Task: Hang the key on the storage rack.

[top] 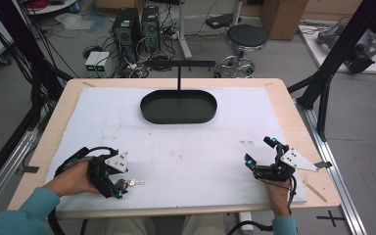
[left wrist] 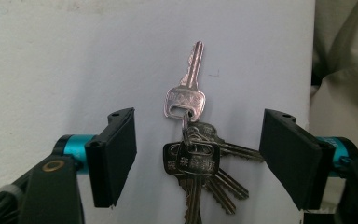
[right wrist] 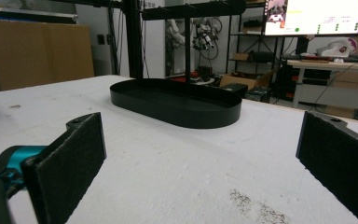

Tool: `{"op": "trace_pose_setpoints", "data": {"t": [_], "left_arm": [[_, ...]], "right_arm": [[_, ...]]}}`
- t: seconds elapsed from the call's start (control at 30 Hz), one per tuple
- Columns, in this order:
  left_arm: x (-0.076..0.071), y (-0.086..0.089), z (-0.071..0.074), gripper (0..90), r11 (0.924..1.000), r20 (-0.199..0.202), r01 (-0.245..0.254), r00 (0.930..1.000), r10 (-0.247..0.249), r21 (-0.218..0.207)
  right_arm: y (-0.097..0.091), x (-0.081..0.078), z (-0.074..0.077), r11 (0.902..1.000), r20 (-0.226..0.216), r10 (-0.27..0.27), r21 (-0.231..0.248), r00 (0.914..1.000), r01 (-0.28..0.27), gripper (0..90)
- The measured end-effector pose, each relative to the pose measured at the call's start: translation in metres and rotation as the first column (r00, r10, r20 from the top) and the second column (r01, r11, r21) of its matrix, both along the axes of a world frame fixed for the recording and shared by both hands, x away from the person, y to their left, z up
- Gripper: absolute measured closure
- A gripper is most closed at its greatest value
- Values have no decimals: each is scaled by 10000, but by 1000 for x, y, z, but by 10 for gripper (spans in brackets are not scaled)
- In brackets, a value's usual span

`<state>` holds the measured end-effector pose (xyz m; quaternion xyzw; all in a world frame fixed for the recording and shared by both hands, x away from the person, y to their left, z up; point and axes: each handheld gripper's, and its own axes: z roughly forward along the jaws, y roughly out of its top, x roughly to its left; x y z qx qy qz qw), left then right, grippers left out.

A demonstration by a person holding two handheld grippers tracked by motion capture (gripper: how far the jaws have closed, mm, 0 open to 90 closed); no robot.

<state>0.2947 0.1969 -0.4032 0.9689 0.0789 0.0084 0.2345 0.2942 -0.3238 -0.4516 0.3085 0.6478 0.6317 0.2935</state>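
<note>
keys: bunch of silver metal keys [left wrist: 192,154] lay near the white foam mat's [top: 191,147] front edge.
left gripper [left wrist: 198,154]: jaws spread, straddling keys, not touching.
right gripper [top: 261,155]: jaws wide apart, nothing between.
beyond: black oval tray [top: 178,106], well apart.

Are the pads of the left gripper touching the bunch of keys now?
Apart. In the left gripper view the keys lie between the left gripper's pads, with white table showing on each side.

Key bunch [left wrist: 193,158] on mat [top: 186,152] near left corner; tray [top: 178,106] at far centre.
</note>
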Motion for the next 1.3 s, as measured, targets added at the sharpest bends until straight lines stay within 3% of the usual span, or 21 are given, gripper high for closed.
{"op": "trace_pose_setpoints", "data": {"t": [0.57,1.03,1.3], "left_arm": [[3,-1,0,569,9998,-264,-79,9996,84,189],[5,-2,0,727,9991,-351,-94,9993,109,406],[6,-2,-1,766,9986,-346,-131,9993,149,511]], "right_arm": [[0,0,0,10000,-18,1,-4,10000,-1,5],[0,0,0,10000,-13,-11,-1,10000,11,5],[0,0,0,10000,-25,-21,6,10000,21,5]]}}
